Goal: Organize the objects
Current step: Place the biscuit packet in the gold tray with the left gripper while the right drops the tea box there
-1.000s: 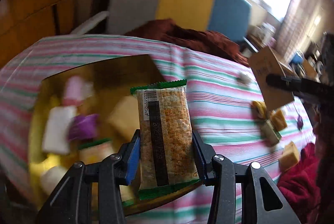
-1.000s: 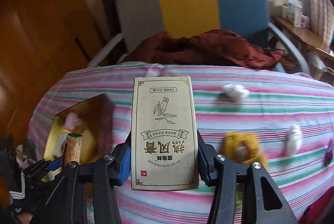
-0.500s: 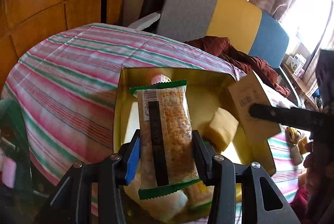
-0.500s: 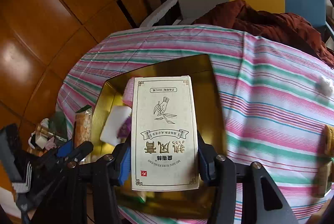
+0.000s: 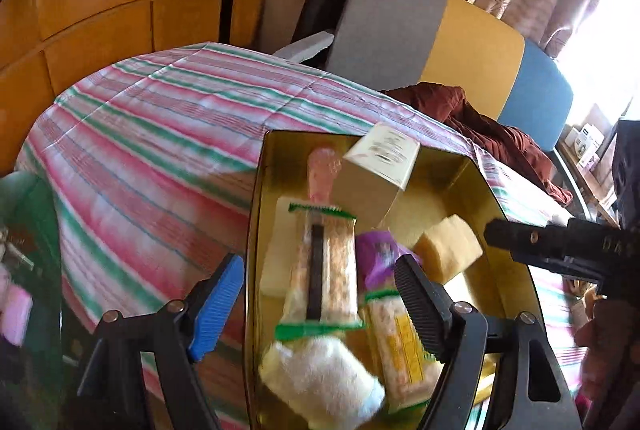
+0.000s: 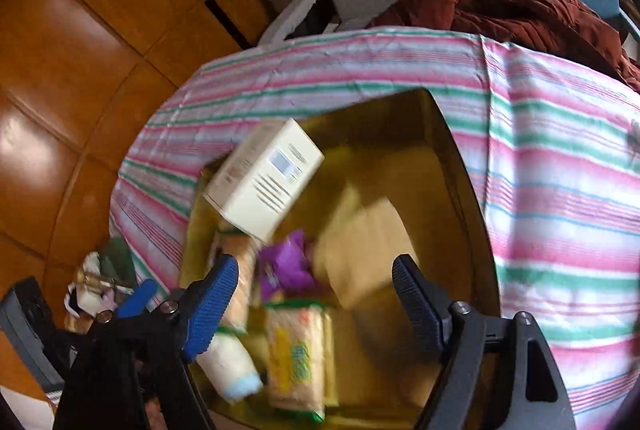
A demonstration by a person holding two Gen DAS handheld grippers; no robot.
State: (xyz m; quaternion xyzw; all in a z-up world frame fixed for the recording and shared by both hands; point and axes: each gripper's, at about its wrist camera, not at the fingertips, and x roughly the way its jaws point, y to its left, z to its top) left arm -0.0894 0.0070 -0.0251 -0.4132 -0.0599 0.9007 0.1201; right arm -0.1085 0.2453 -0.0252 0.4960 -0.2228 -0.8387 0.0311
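Note:
A gold box (image 5: 492, 189) (image 6: 452, 165) sits on the striped tablecloth and holds several snack packets. My left gripper (image 5: 316, 290) is open above it; the green-edged cracker packet (image 5: 324, 266) lies loose in the box below the jaws. My right gripper (image 6: 314, 290) is open too; the cream carton (image 6: 266, 175) (image 5: 378, 165) is tilted at the box's far left part, blurred. The right gripper's black body (image 5: 568, 250) shows at the right of the left wrist view.
Striped tablecloth (image 5: 152, 149) (image 6: 560, 165) covers the round table. A grey, yellow and blue chair (image 5: 440, 29) with a dark red cloth (image 6: 520, 9) stands behind it. Wooden wall panels (image 6: 80, 49) lie left. Small clutter (image 6: 96, 282) sits below the table's left edge.
Both grippers have opened. The cracker packet has dropped from the left gripper into the gold box, and the cream carton has left the right gripper and tumbled into the box.

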